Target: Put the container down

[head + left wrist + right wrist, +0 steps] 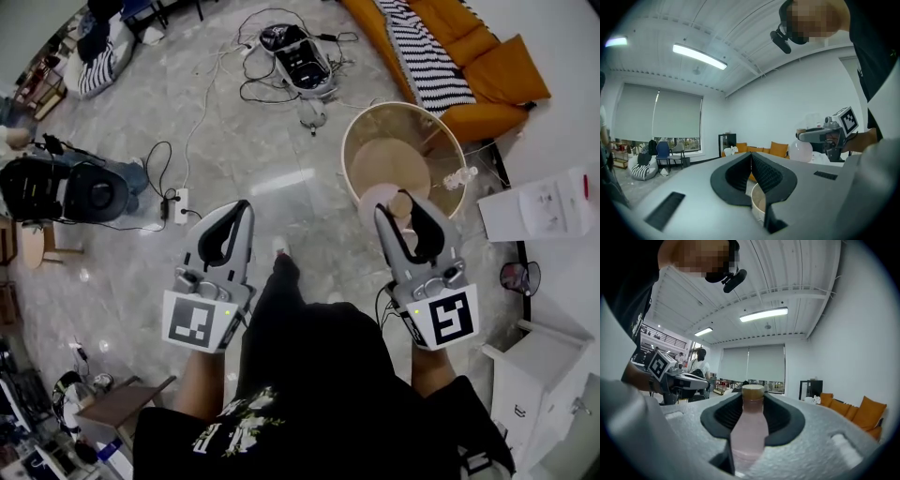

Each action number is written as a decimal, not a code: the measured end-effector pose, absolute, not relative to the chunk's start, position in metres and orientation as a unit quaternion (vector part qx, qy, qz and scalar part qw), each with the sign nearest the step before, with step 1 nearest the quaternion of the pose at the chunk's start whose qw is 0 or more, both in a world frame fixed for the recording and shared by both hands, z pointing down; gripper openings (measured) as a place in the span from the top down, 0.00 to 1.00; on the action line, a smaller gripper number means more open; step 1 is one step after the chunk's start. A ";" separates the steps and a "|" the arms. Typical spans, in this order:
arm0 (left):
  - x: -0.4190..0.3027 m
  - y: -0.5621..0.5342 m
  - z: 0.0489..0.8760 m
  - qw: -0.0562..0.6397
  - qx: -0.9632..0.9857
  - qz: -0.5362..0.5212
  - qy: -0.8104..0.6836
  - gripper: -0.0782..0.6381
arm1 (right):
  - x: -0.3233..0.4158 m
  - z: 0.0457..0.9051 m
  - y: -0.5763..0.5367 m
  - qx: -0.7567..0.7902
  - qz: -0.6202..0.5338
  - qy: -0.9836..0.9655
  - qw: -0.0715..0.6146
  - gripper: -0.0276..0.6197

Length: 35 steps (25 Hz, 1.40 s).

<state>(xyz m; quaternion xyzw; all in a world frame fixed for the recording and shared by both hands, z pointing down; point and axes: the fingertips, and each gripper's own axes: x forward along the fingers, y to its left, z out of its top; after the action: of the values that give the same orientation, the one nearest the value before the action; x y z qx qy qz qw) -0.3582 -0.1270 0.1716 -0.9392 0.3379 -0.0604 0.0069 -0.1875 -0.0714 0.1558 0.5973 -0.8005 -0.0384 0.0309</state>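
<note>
A pink bottle (375, 207) with a tan cap (753, 391) is the container, held upright between the jaws of my right gripper (399, 208), which is shut on its neck. In the right gripper view the pink bottle (749, 432) fills the gap between the black pads. It hangs in the air over the near rim of a round wooden table (351, 141). My left gripper (238, 210) is held level to the left, shut with nothing in it; its pads (759, 173) meet. From the left gripper view the right gripper (811, 135) shows with the pink bottle (801, 151).
A clear plastic bottle (460, 176) lies on the round table's right side. An orange sofa (487, 56) with a striped blanket stands behind. An open white case (304, 62), cables and a power strip (181, 204) lie on the floor. White cabinets (548, 206) are at right.
</note>
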 end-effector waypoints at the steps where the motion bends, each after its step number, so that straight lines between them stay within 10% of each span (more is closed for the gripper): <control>1: -0.356 -0.135 0.171 0.005 -0.941 -0.063 0.332 0.87 | -0.188 0.155 -0.080 0.600 -0.037 -0.799 0.031 0.75; 35: -0.307 -0.336 0.211 -0.011 -0.991 -0.075 0.109 0.87 | -0.151 0.181 -0.212 0.783 -0.012 -0.620 0.055 0.75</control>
<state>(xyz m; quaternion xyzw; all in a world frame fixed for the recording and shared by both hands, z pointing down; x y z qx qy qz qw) -0.3066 -0.3359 0.2107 -0.9912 0.1085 -0.0754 -0.0109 -0.1507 -0.2116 0.1814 0.7828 -0.6198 -0.0118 0.0545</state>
